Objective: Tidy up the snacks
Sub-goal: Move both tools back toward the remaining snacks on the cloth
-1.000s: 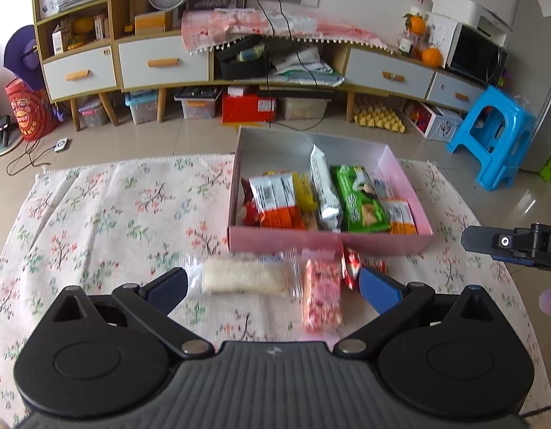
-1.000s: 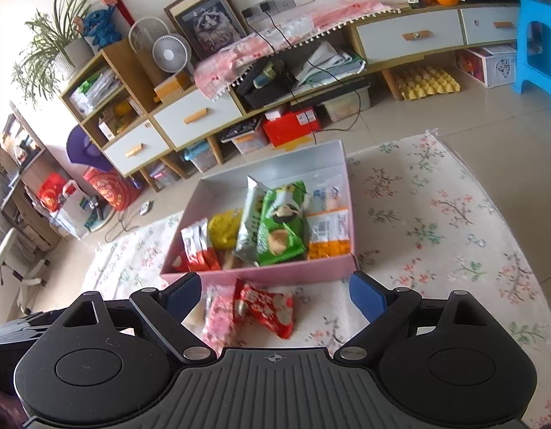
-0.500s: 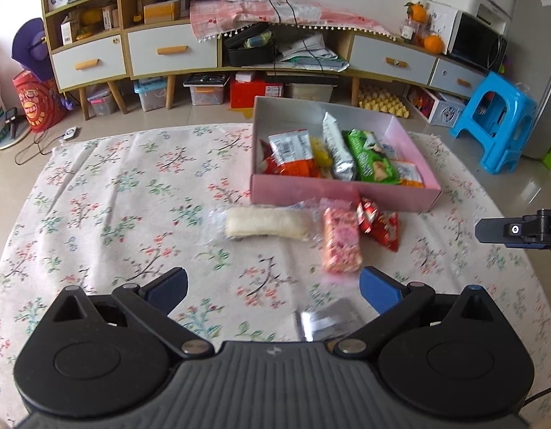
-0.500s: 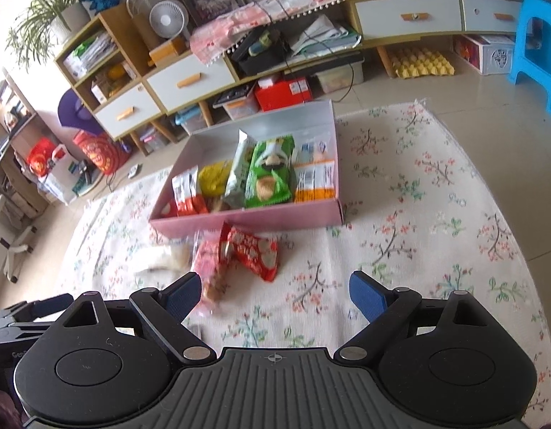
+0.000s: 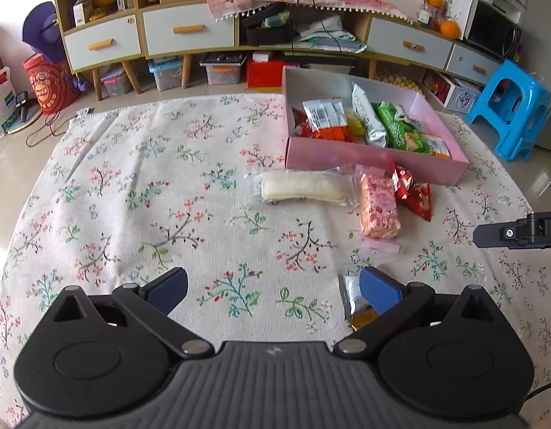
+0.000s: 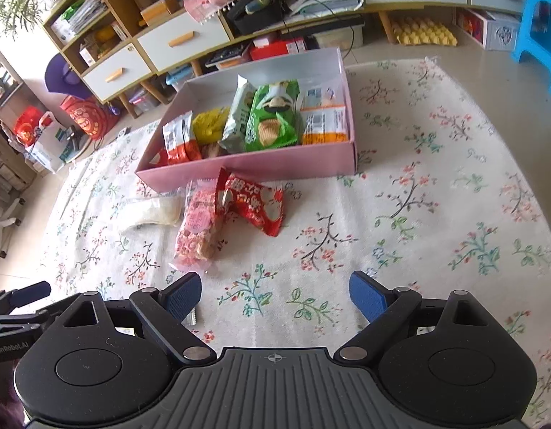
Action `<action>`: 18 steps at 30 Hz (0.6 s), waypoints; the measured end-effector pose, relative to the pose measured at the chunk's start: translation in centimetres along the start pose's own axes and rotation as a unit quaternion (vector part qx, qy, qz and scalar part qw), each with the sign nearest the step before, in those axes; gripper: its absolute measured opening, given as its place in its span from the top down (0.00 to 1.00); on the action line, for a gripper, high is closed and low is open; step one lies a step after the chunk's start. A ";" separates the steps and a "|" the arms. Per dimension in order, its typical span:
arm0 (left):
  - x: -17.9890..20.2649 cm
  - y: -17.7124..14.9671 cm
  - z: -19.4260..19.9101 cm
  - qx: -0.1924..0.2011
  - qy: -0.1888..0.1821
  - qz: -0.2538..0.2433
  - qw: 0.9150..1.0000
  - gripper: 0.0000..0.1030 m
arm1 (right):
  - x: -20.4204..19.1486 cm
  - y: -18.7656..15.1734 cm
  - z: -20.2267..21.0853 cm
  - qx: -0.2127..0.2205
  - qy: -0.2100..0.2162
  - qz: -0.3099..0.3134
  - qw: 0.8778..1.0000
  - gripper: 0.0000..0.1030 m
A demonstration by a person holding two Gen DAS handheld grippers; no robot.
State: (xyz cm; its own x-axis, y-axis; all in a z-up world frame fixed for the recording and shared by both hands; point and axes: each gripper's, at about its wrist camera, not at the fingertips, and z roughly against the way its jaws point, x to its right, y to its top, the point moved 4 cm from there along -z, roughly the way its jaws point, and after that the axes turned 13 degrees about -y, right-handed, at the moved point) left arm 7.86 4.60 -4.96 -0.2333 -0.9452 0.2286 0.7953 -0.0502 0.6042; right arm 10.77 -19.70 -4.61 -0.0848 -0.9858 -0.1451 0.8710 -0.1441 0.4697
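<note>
Both tongs, left (image 5: 272,286) and right (image 6: 275,291), stand spread and empty; the light, crinkly, slippery red snack packet (image 6: 256,207) lies against the pink box (image 6: 275,164), best pinched mid-body

"GenRobot.AI" on left hand-held gripper (image 6: 11,300); snack wrapper print unreadable.
</note>
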 end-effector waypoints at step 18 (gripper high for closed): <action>5.1 -1.3 -4.8 -0.030 -0.095 -0.181 0.979 0.22 | -2.1 2.3 -2.6 0.076 -0.007 0.189 0.979 0.11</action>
State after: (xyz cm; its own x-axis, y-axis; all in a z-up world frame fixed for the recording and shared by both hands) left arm 8.33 -1.74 -8.23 -0.6003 -0.7858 0.1488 0.6720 -0.3947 0.6266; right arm 14.19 -17.75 -5.53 0.2221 -0.9720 0.0764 0.7593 0.2216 0.6119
